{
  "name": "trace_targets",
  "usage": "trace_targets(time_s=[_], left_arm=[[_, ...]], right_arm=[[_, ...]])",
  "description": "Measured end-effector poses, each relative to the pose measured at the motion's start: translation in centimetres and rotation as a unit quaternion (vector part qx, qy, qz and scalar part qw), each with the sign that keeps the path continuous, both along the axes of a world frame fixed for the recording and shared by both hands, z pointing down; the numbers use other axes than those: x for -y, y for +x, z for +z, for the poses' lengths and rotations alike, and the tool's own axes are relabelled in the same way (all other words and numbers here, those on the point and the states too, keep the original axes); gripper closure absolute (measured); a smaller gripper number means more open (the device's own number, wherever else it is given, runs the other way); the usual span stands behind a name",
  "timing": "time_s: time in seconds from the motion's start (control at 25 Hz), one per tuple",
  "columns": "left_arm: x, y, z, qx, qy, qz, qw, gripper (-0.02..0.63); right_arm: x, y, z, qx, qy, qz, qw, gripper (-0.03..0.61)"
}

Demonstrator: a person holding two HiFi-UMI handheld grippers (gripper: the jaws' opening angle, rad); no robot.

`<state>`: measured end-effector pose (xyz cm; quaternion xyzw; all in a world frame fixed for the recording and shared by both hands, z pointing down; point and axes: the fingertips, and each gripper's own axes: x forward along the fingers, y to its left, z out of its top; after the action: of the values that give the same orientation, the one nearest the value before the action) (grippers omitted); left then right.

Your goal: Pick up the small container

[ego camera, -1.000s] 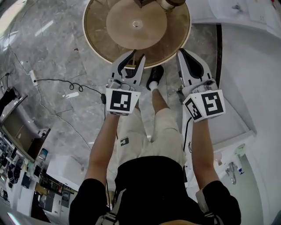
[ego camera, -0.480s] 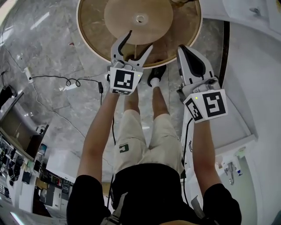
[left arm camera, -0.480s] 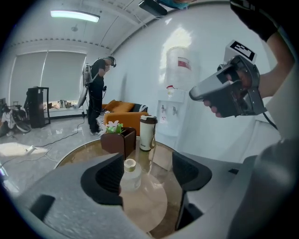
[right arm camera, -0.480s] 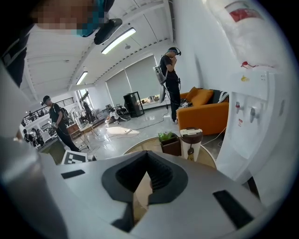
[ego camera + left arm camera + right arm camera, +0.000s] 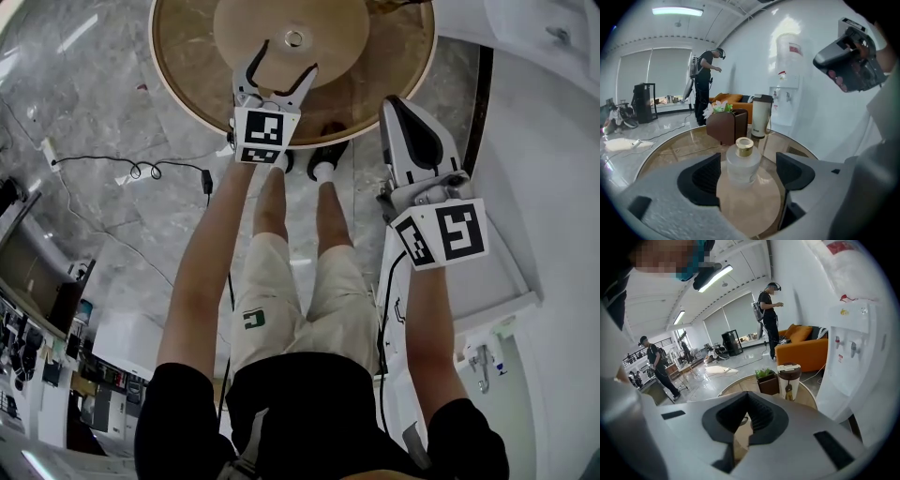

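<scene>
Two grippers, two roles: the left gripper (image 5: 284,61) reaches over the round table (image 5: 187,66) toward its centre. Its jaws are opening wide, and the small container (image 5: 743,161) stands between their tips at the table's middle, pads clear of its frosted sides, likely so they can close below the gold cap. The right gripper (image 5: 398,108) hangs off the table's near edge, jaws pressed together, empty. From the head view only the container's cap shows; the brown box (image 5: 724,126) and tall cup (image 5: 761,115) on the table's far side are cut off there
</scene>
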<state>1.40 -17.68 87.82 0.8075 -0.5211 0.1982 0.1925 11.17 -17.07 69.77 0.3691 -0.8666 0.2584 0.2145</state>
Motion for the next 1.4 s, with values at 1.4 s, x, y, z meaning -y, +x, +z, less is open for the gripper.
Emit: trace_targets(time_s=[1.4], left_arm=[[3.8,0.7,4.8,0.013,-0.020,-0.020,0.9995,0.262]], right_arm=[[-0.9,0.4,3.0,0.007,-0.038,-0.004,0.999,0.575]])
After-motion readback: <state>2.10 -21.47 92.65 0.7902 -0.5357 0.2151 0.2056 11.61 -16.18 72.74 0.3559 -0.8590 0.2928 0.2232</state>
